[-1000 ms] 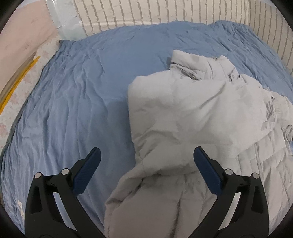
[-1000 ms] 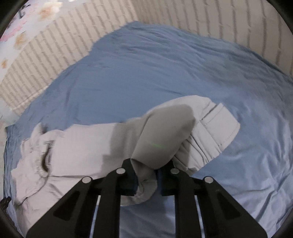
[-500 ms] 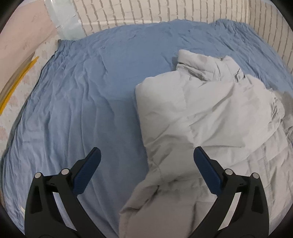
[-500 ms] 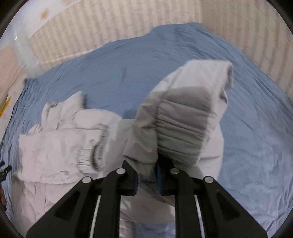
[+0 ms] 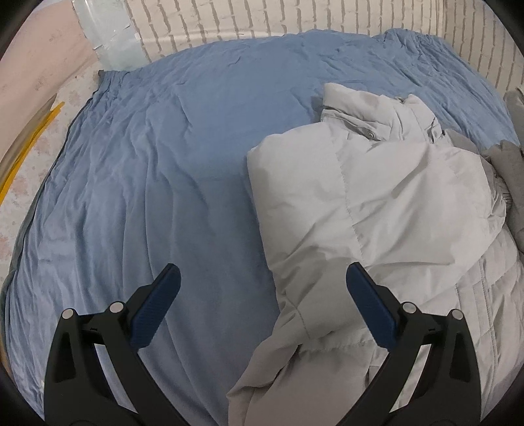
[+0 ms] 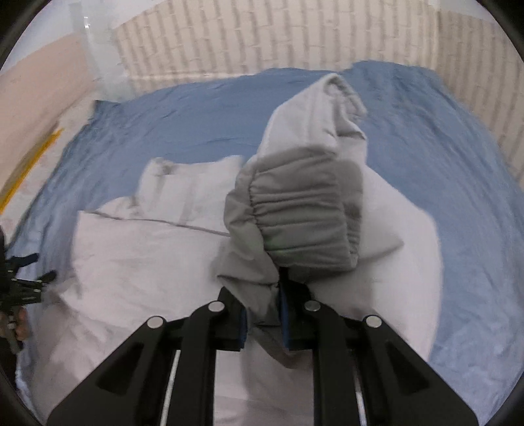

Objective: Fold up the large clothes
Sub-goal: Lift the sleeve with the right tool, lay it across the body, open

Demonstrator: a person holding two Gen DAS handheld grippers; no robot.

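Note:
A light grey padded jacket lies crumpled on the blue bed sheet, filling the right half of the left wrist view. My left gripper is open and empty, held above the jacket's left edge. In the right wrist view my right gripper is shut on the jacket's sleeve, whose gathered cuff stands up in front of the camera. The sleeve is lifted over the jacket's body. The collar points toward the far wall.
A white brick-pattern wall borders the far and right sides of the bed. At the left, a pale floor with a yellow strip runs along the bed's edge. Bare sheet lies to the jacket's right.
My right gripper has swung the sleeve up and leftward over the jacket's body. In the left wrist view the jacket has shifted to the right. The left gripper stayed open.

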